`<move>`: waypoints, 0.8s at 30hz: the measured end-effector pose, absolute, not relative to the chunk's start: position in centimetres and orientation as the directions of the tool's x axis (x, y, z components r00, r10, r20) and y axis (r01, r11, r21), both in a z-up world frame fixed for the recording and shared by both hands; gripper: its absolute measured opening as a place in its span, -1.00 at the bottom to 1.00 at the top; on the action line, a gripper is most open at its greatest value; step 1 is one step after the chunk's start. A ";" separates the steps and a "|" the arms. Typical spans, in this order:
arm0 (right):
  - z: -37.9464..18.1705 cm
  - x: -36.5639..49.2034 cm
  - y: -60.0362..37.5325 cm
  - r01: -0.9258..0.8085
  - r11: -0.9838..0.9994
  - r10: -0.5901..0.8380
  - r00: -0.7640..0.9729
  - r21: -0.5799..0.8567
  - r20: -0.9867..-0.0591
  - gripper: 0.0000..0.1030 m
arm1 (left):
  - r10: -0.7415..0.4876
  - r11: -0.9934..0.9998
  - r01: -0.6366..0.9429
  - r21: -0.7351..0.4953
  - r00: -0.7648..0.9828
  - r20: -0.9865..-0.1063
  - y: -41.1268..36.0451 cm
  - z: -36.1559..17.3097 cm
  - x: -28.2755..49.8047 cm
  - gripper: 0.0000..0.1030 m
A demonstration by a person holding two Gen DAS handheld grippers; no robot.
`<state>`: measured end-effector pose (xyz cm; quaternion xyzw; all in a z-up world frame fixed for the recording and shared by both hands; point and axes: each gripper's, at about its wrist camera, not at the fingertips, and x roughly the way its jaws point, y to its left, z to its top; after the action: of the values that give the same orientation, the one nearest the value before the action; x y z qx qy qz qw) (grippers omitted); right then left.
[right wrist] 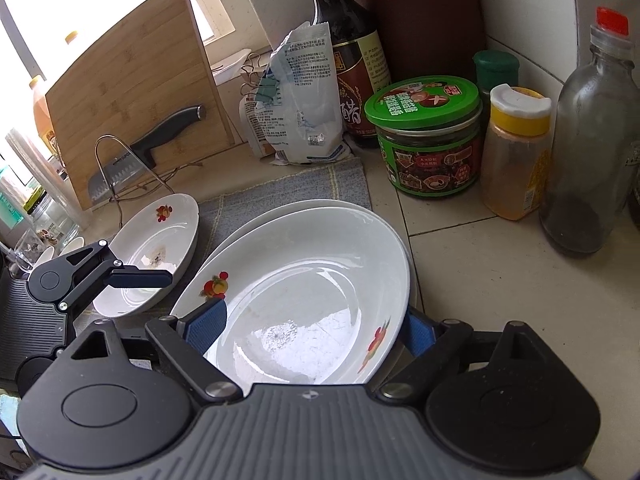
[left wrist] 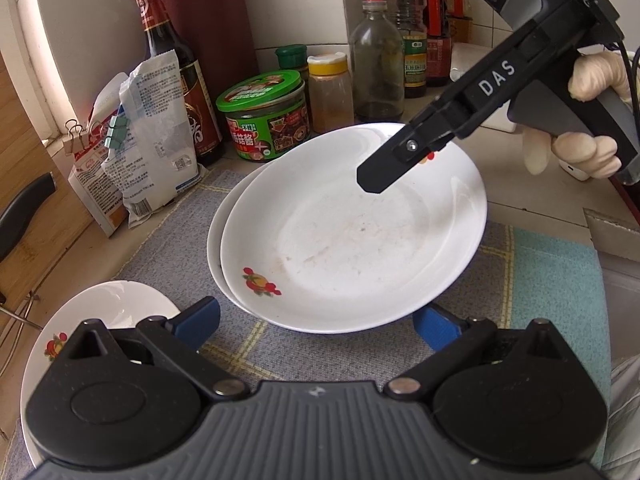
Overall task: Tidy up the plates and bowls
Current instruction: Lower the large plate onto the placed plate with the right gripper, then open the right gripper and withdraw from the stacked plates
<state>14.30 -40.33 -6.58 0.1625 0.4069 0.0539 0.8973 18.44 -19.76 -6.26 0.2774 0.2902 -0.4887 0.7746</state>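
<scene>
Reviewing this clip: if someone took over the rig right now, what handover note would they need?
Left claw: open, empty, just short of the stack's near rim.
Right claw: open, astride the top plate's rim, one finger over it and one behind; the pads don't appear to press.
Things: the top plate sits slightly off-centre on the lower plate on the mat. A third plate lies apart, beside the left claw.
Done: two plates stacked.
Left: probably square the stack and add the third plate.

White plates (left wrist: 352, 240) bear red-and-orange fruit motifs on a grey-blue checked mat (left wrist: 180, 232); the jar (right wrist: 430, 140) is green-lidded.
</scene>
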 end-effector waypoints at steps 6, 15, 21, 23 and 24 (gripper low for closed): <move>-6.5 14.3 -40.0 0.046 0.947 0.210 0.660 0.318 -0.721 0.85 | -0.592 0.391 0.909 0.143 0.367 -0.717 -19.3 -5.9 18.2 0.99; -6.5 14.0 -38.9 0.049 0.963 0.172 0.649 0.266 -0.741 0.90 | -0.592 0.460 0.881 0.111 0.397 -0.701 -17.9 -4.7 17.2 0.98; -6.6 13.8 -38.2 0.050 0.970 0.152 0.641 0.239 -0.752 0.95 | -0.585 0.512 0.851 0.113 0.443 -0.680 -16.7 -3.6 16.2 0.98; -6.7 13.7 -38.1 0.050 0.970 0.152 0.639 0.239 -0.754 0.98 | -0.587 0.531 0.841 0.104 0.454 -0.670 -16.1 -3.1 15.8 0.98; -6.7 13.7 -38.0 0.046 0.971 0.153 0.637 0.235 -0.756 1.00 | -0.585 0.539 0.836 0.104 0.461 -0.667 -15.9 -3.0 15.6 0.98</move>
<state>13.72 -38.02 -6.68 0.1169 0.4251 0.0299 0.8970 15.59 -15.85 -3.00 0.2145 0.2918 -0.4294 0.8273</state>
